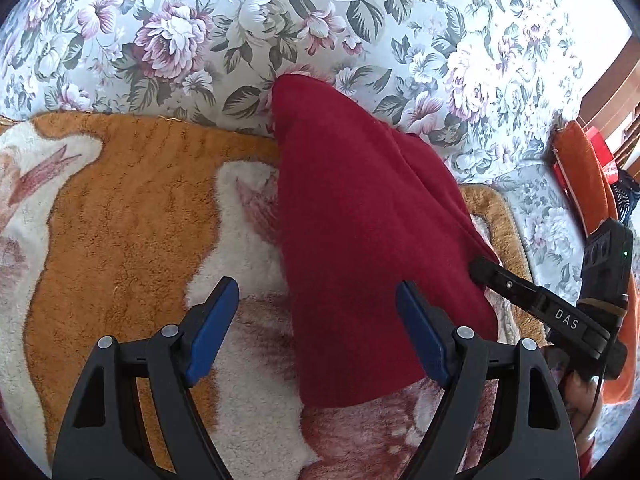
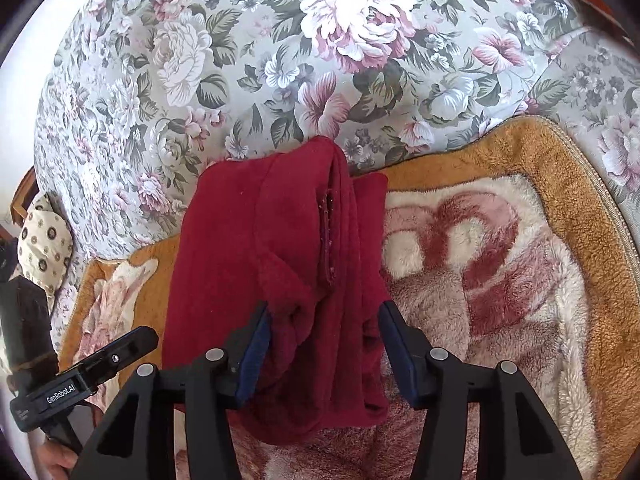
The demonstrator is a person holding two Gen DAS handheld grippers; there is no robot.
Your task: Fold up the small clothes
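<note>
A dark red fleece garment (image 1: 360, 220) lies folded into a long strip on the plush blanket. In the left wrist view my left gripper (image 1: 318, 320) stands open just above it. The strip's near end lies between the fingers toward the right blue pad (image 1: 424, 332), and the left pad is over bare blanket. In the right wrist view the garment (image 2: 272, 248) shows bunched folds and a seam edge. My right gripper (image 2: 326, 352) is open astride its near end, with cloth filling the gap between the pads. One finger of the right gripper (image 1: 508, 284) rests at the garment's right edge.
The orange and cream plush blanket (image 1: 120, 208) lies on a floral bedspread (image 1: 240, 32). Orange and red items (image 1: 580, 176) sit at the bed's right edge. A patterned cushion (image 2: 44, 244) lies at the far left. A hand (image 2: 56, 460) holds the left gripper's handle.
</note>
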